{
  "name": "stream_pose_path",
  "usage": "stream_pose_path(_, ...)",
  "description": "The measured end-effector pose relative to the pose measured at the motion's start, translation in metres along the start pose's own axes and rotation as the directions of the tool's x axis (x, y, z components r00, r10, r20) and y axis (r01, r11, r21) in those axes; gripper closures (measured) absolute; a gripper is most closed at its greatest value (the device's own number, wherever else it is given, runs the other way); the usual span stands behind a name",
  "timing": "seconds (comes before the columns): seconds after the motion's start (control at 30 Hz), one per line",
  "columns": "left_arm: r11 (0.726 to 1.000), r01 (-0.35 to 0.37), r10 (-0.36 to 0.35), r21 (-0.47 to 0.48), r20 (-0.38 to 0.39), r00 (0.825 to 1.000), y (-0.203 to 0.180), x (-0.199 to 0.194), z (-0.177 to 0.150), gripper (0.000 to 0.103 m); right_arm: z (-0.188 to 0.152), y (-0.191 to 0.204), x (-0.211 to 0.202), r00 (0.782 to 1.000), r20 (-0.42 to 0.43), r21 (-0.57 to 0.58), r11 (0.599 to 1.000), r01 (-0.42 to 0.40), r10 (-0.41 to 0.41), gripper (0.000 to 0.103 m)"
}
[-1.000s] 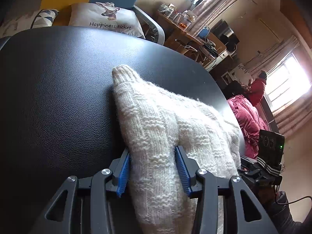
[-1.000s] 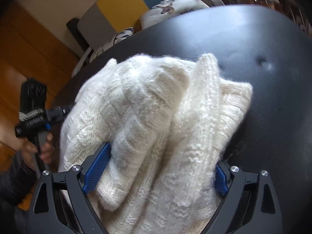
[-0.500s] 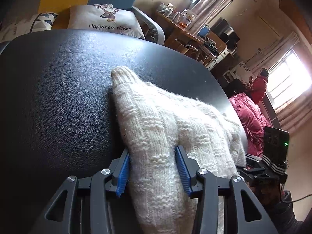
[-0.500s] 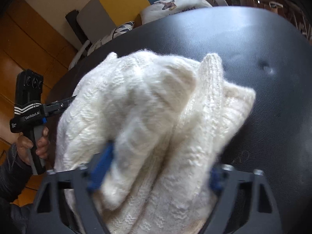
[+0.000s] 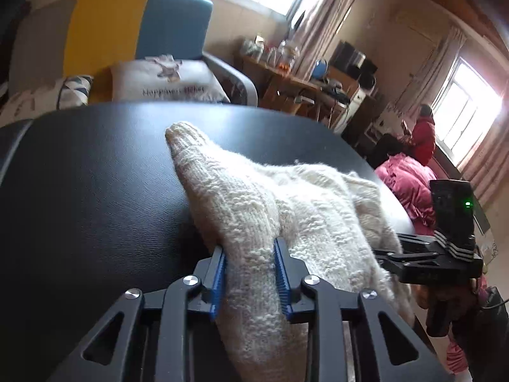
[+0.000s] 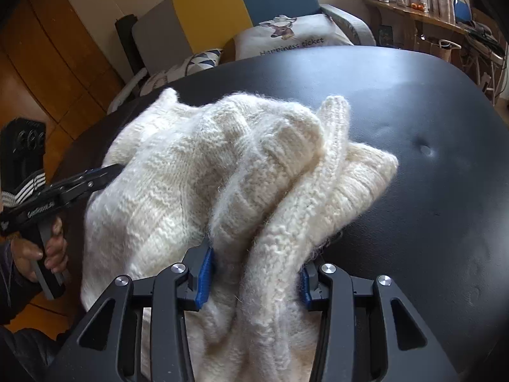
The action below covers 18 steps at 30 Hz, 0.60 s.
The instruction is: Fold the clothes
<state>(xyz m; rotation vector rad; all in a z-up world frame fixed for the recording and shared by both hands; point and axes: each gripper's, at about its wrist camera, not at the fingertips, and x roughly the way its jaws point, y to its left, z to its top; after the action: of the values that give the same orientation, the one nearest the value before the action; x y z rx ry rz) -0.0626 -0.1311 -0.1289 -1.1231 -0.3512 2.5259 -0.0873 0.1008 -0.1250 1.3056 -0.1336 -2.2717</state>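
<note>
A cream knitted sweater (image 5: 302,207) lies bunched on the black padded table top (image 5: 79,191), one sleeve cuff pointing to the far side. My left gripper (image 5: 249,248) has its jaws closing, and its blue pads press a fold at the sweater's near left edge. In the right wrist view, the right gripper (image 6: 257,254) is also closing, its pads squeezing a thick bunch of the sweater (image 6: 191,175). There the left gripper (image 6: 108,172) reaches into the knit from the left, held by a hand. The right gripper (image 5: 381,254) shows at the sweater's right edge.
Behind the table top (image 6: 429,127) stands a sofa (image 5: 143,28) with yellow and blue back panels and a printed cushion (image 5: 165,79). A wooden desk (image 5: 302,86) with jars is at the back right. A person in red (image 5: 423,140) sits by the window, near a pink garment (image 5: 407,184).
Both grippers' jaws have narrowed onto the sweater. The left gripper has risen and tipped up, showing more of the room. The knit between the pads is pinched tighter and slightly lifted.
</note>
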Motion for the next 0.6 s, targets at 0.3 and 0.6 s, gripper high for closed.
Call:
stream_pose_path(0.3, 0.995, -0.097, 0.102, -0.036, 0.21, 0.972, 0.015, -0.086, -0.012, 0.081, 0.026, 0.049, 0.032, 0.99, -0.004, -0.094, 0.985, -0.142, 0.142, 0.062)
stream_pose_path(0.6, 0.935, -0.29, 0.346, -0.204, 0.35, 0.87, 0.069, -0.182, -0.038, 0.082, 0.095, 0.175, 0.099, 0.943, -0.12, -0.353, 0.874, -0.333, 0.311, 0.062)
